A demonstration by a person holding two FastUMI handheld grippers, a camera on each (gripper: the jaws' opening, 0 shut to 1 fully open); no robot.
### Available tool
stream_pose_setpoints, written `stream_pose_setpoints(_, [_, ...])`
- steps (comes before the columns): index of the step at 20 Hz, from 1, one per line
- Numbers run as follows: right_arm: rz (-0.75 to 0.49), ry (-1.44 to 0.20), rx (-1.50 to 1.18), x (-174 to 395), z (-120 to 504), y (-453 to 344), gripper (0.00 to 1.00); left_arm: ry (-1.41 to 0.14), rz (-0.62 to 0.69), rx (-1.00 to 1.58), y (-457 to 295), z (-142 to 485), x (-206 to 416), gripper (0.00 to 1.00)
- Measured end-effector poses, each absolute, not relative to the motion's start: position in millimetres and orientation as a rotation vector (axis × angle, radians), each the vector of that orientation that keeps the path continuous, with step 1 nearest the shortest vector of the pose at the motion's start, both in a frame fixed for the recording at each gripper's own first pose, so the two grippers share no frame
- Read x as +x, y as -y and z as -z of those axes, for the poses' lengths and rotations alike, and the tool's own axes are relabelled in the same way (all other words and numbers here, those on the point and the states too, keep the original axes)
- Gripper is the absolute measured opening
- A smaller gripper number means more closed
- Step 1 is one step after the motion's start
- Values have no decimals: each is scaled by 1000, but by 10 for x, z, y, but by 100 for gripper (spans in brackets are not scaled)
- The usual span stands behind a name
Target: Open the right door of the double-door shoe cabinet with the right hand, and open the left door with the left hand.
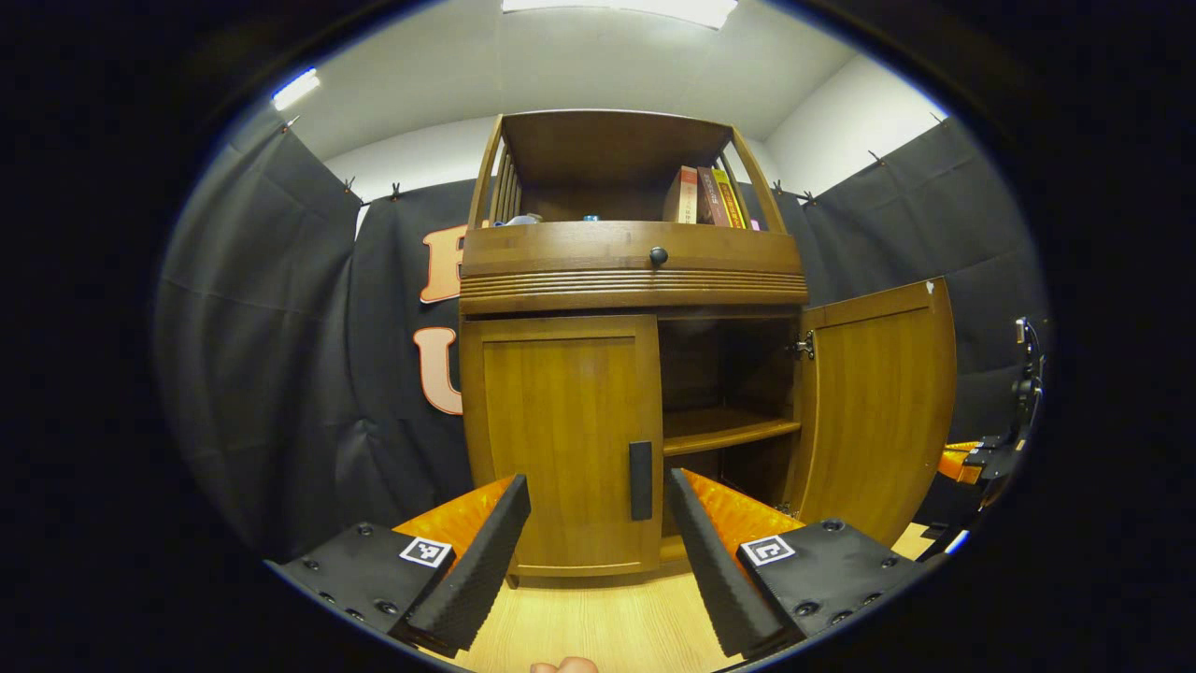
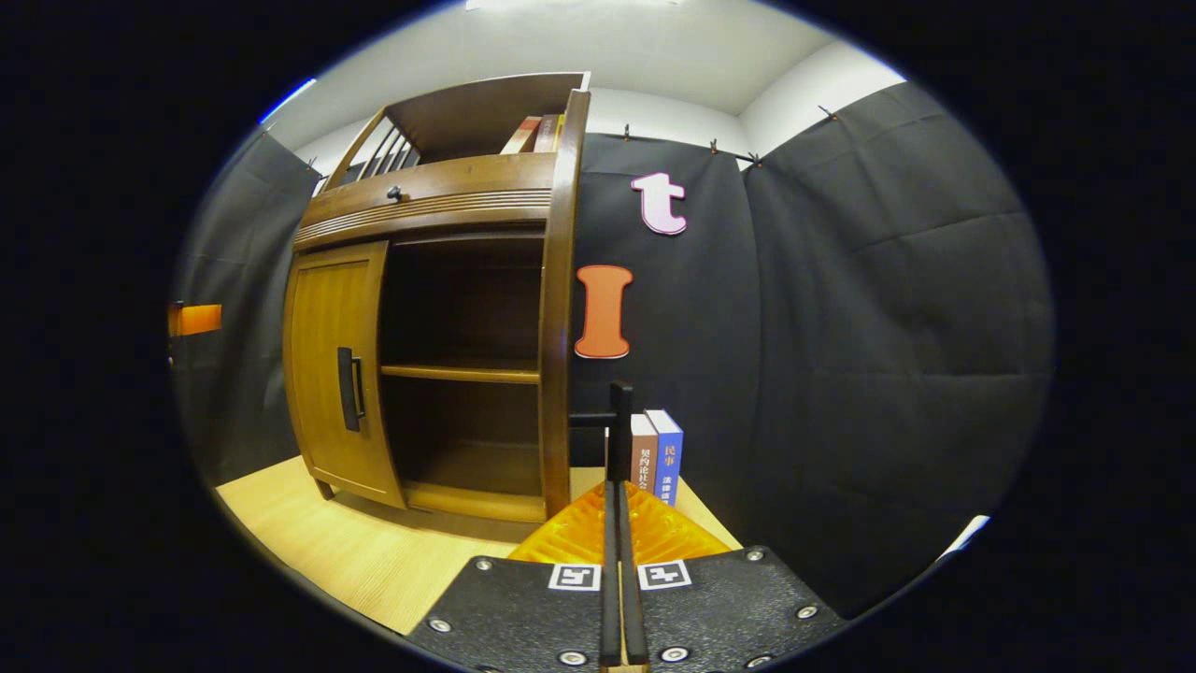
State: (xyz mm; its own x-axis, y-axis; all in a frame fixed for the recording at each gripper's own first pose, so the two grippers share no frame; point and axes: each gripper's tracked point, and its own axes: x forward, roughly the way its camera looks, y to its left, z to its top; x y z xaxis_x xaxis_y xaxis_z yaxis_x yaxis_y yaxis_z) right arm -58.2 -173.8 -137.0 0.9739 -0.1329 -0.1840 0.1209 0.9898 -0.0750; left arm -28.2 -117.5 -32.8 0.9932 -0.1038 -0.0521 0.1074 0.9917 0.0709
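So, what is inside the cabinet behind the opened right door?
Behind the open right door, the cabinet shows one bare wooden shelf and a dark back wall. The shut left door covers the other half.

**Warm brown wood against black cloth**

Shoe cabinet (image 1: pixel 635 271) in warm mid-brown wood with visible grain, a band of fine horizontal grooves under the drawer. Small round black knob (image 1: pixel 659 255) on the drawer front. Left door (image 1: pixel 561 439) honey-brown, with a black vertical handle (image 1: pixel 640 479). Right door (image 1: pixel 874 411) the same honey-brown on its inner face. Inside dark brown, shelf (image 1: pixel 729 430) lighter. Books on the top shelf (image 1: pixel 705 196) red, dark brown and yellow. Table (image 2: pixel 355 551) pale yellow wood grain. Beside the cabinet, two upright books (image 2: pixel 656 458), one brown, one blue. Booth wall (image 2: pixel 888 327) black cloth. Ceiling white.
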Motion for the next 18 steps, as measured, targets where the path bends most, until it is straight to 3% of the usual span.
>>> stream_pose_setpoints(5, [128,-176,-66,-711,1295,1720,2,-61,116,60,1292,421,-182,96])
stream_pose_setpoints(6, [124,-168,-68,-706,1258,1703,17,-69,114,57,1294,454,-165,96])
stream_pose_setpoints(7, [118,-165,-66,-712,1229,1689,2,-77,115,52,1325,497,-130,96])
stream_pose_setpoints(18, [133,-156,-24,-764,1091,1535,3,-140,125,6,1483,913,512,95])
